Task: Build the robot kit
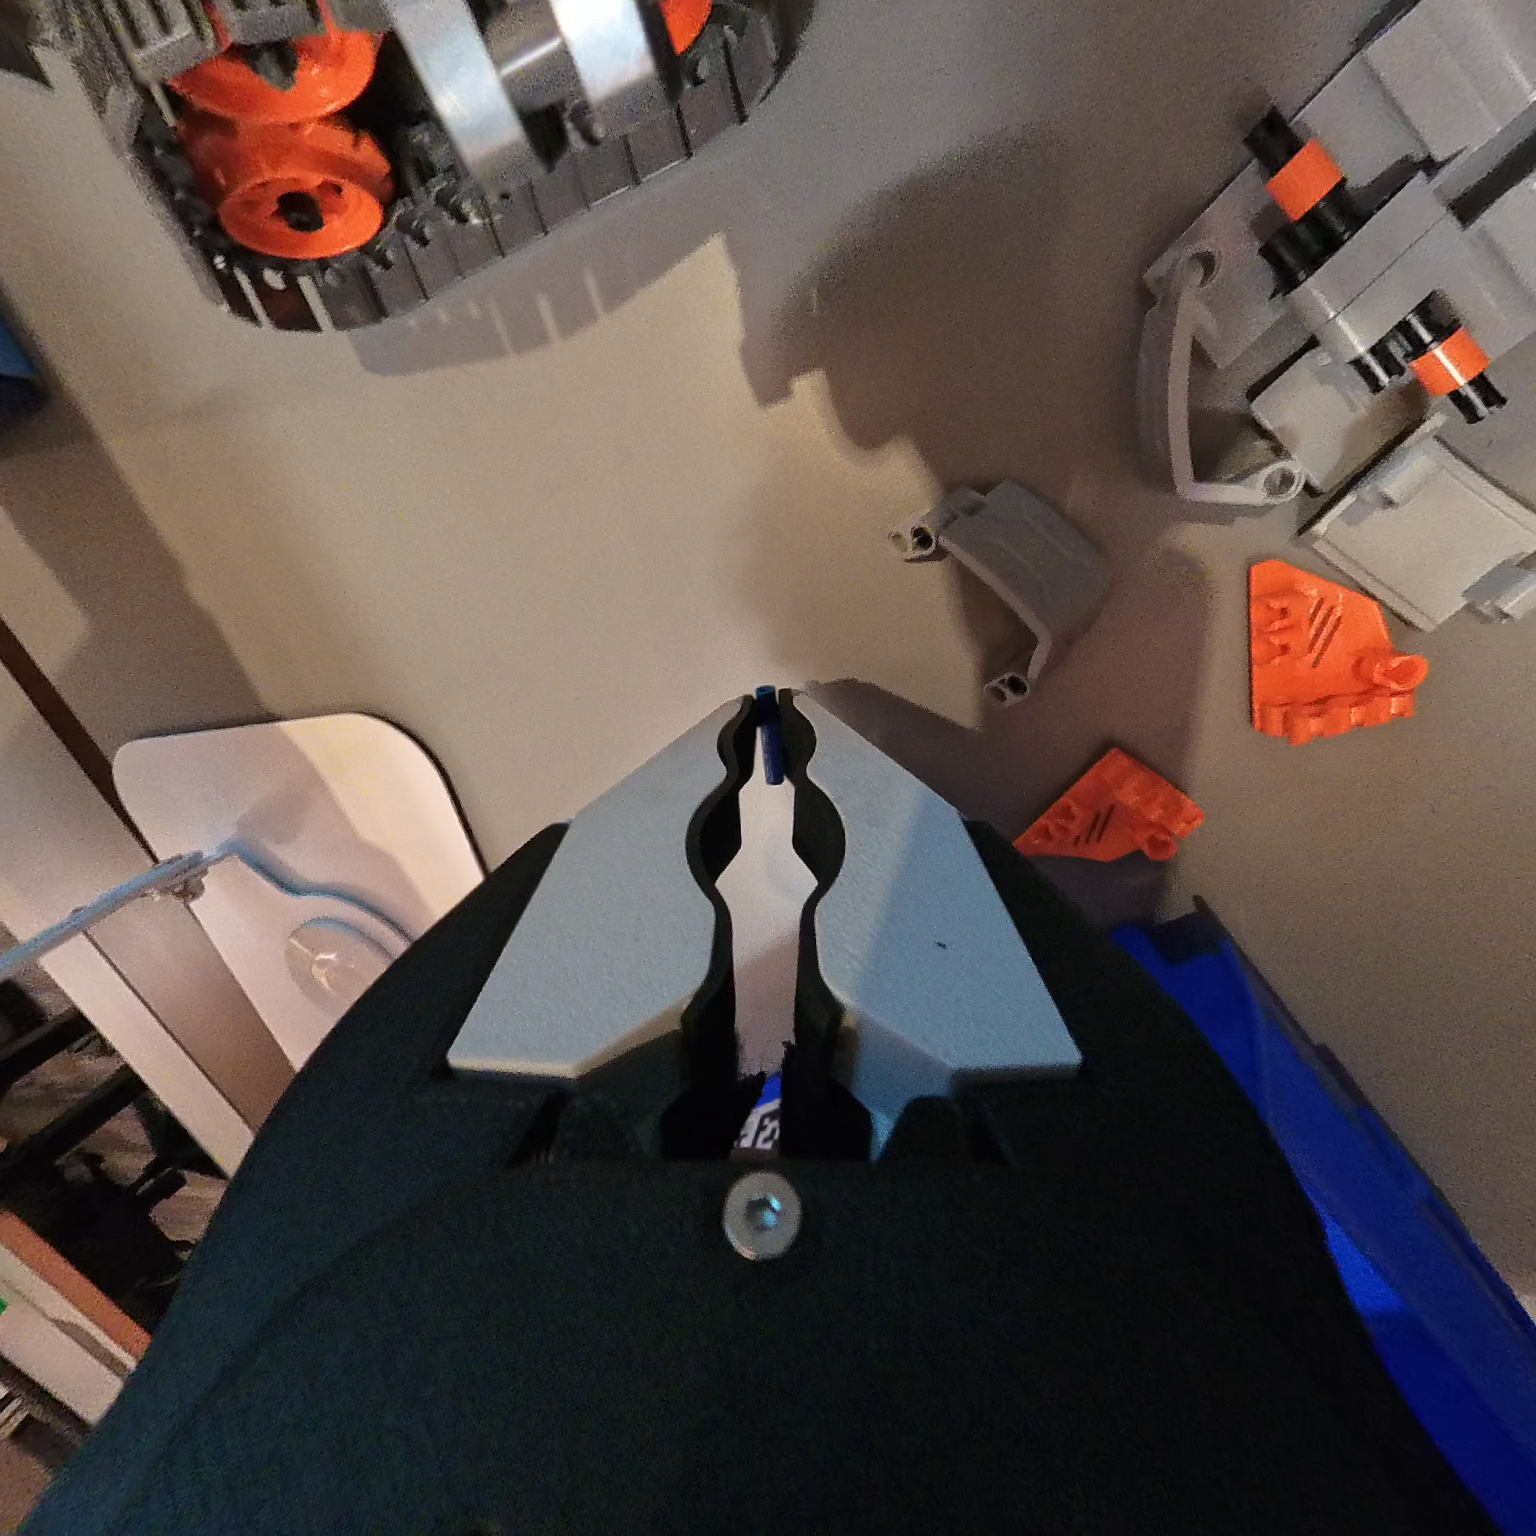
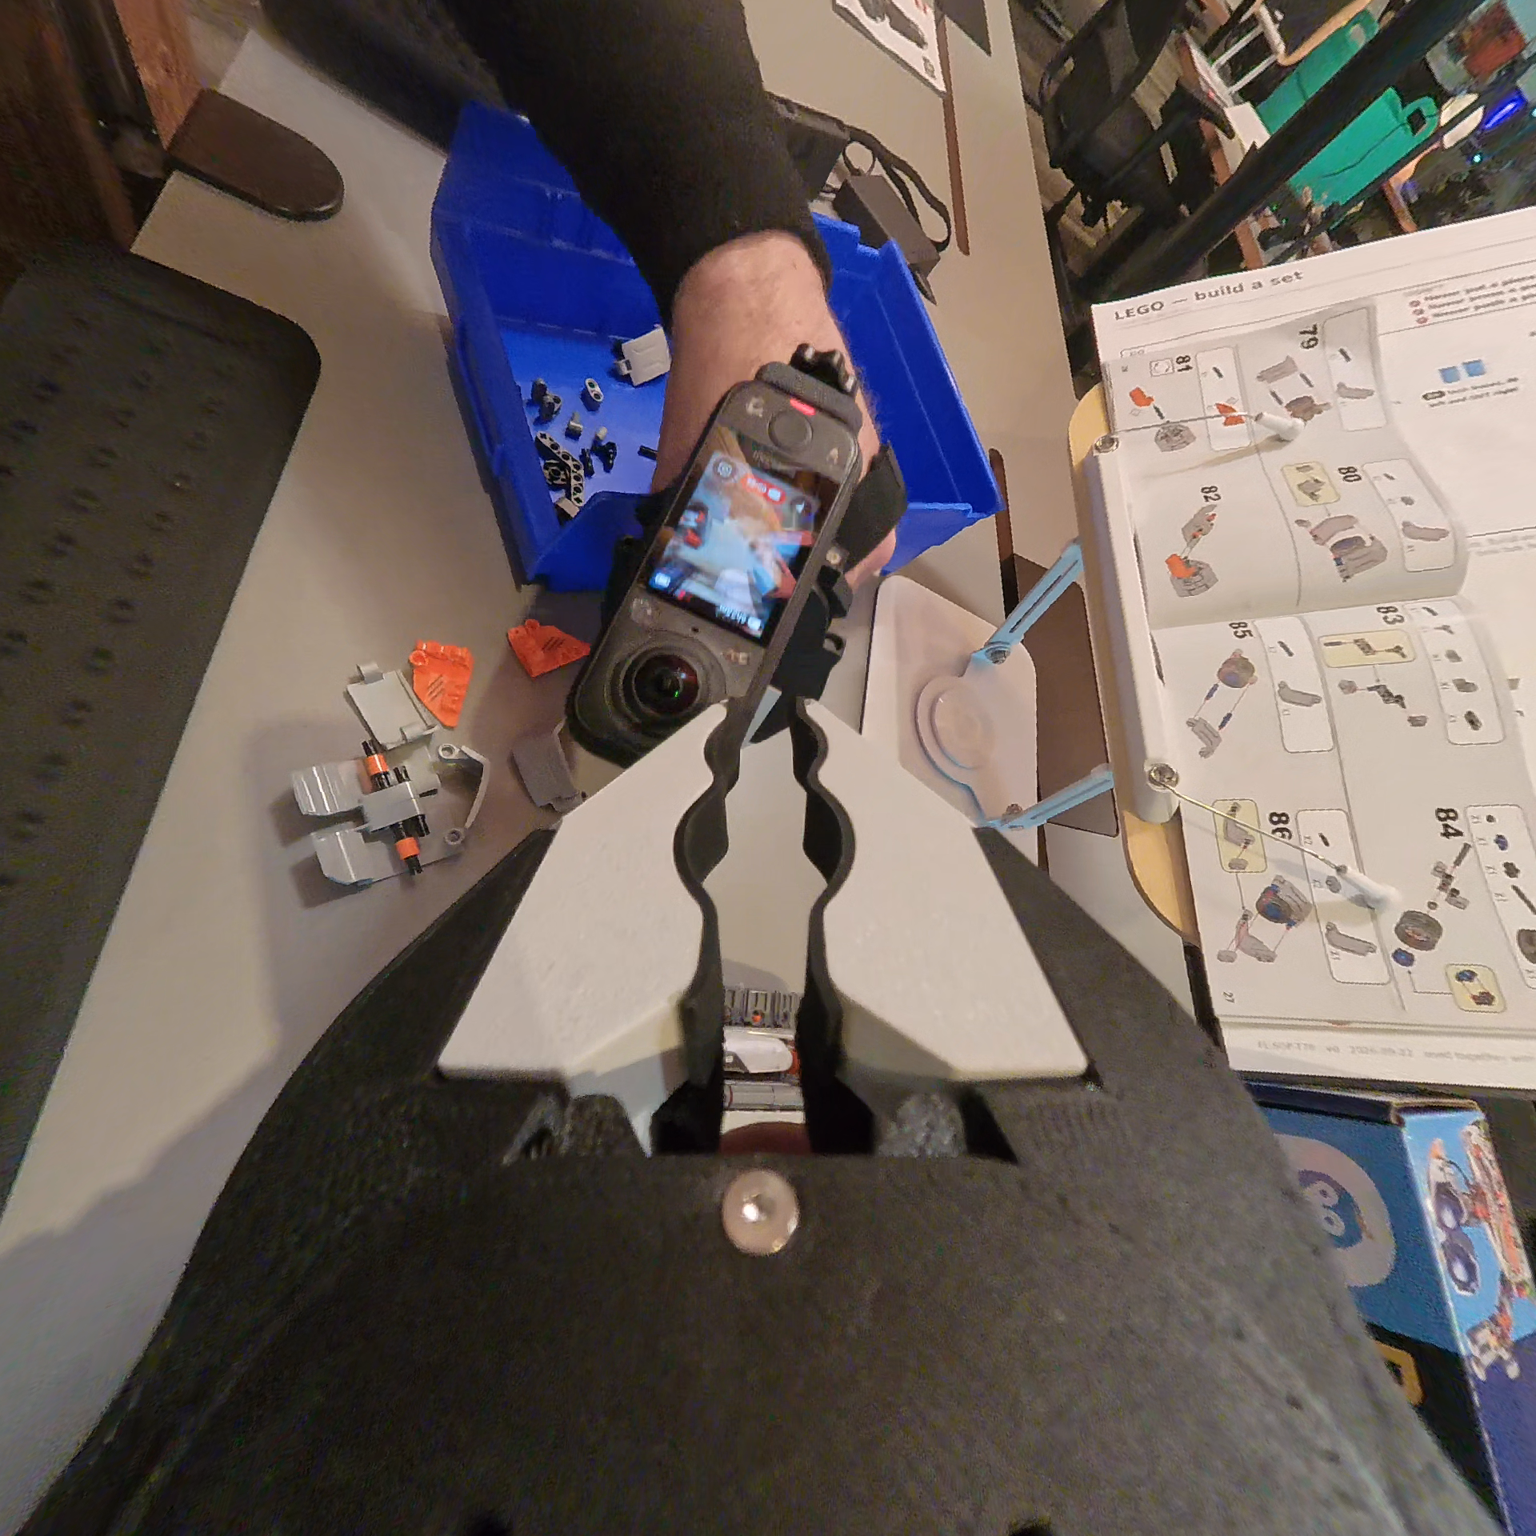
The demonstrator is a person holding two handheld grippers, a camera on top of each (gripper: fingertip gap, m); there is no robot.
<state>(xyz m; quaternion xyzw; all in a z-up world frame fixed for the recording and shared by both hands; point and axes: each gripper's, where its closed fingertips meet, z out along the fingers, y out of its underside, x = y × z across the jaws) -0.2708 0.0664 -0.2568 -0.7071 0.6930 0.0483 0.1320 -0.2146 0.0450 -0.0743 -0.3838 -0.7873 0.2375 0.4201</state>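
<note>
My left gripper (image 1: 766, 706) is shut on a small blue pin (image 1: 768, 748), pinched upright at the fingertips above the table. A tracked wheel assembly with orange hubs (image 1: 283, 174) hangs above the table at the far left, and two light grey fingers clasp it. In the right wrist view my right gripper (image 2: 760, 719) stands narrowly apart at the tips. Part of that assembly (image 2: 760, 1039) sits deep between the jaws. The left gripper's camera (image 2: 715, 565) and the hand holding it are straight ahead of the right gripper.
On the table lie a grey sub-assembly with orange collars (image 1: 1371, 332), a grey curved panel (image 1: 1014, 573) and two orange panels (image 1: 1321, 657) (image 1: 1105, 819). A blue bin (image 2: 532, 249) holds several small dark parts. An instruction booklet (image 2: 1330, 623) stands on a holder at the right. My hands' fingertips stand some 20 cm from each other.
</note>
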